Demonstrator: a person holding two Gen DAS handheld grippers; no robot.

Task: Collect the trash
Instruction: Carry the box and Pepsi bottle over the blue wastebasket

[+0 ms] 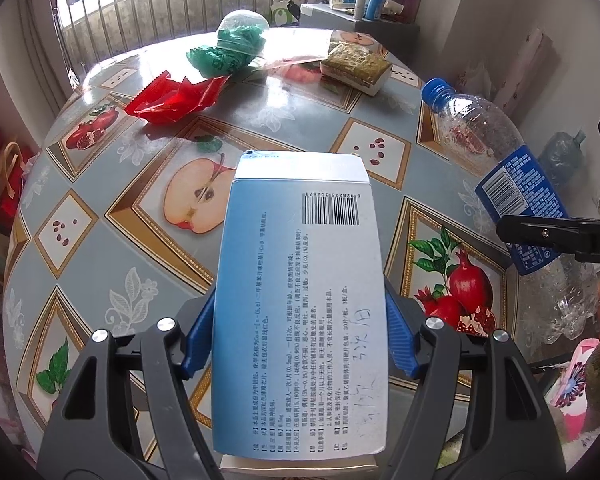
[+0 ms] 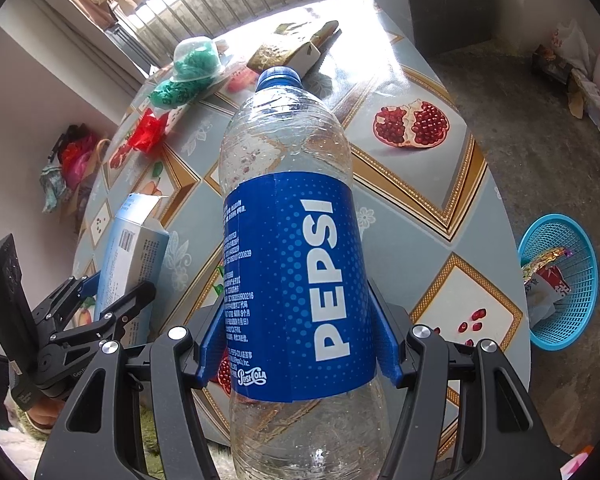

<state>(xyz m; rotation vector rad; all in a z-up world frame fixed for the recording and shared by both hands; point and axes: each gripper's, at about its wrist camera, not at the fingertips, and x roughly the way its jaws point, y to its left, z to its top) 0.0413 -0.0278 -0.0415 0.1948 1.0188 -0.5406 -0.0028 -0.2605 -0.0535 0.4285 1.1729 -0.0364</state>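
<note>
A pale blue medicine box (image 1: 300, 300) with a barcode stands lifted above the table, my left gripper (image 1: 300, 340) shut on its two long sides. In the right wrist view the same box (image 2: 132, 256) shows at the left with the left gripper (image 2: 100, 312) around it. An empty clear Pepsi bottle (image 2: 292, 260) with a blue cap is clamped at its label by my right gripper (image 2: 296, 344). The left wrist view shows that bottle (image 1: 500, 168) at the right edge. A red wrapper (image 1: 172, 98), a green bag (image 1: 228, 50) and an olive packet (image 1: 356, 64) lie on the far side of the table.
The round table (image 1: 120, 248) carries a fruit-print cloth. A blue mesh basket (image 2: 560, 280) with some wrappers in it stands on the floor to the table's right. A barred window lies beyond the table, bags sit by the left wall, and a grey cabinet (image 1: 360, 24) holds bottles.
</note>
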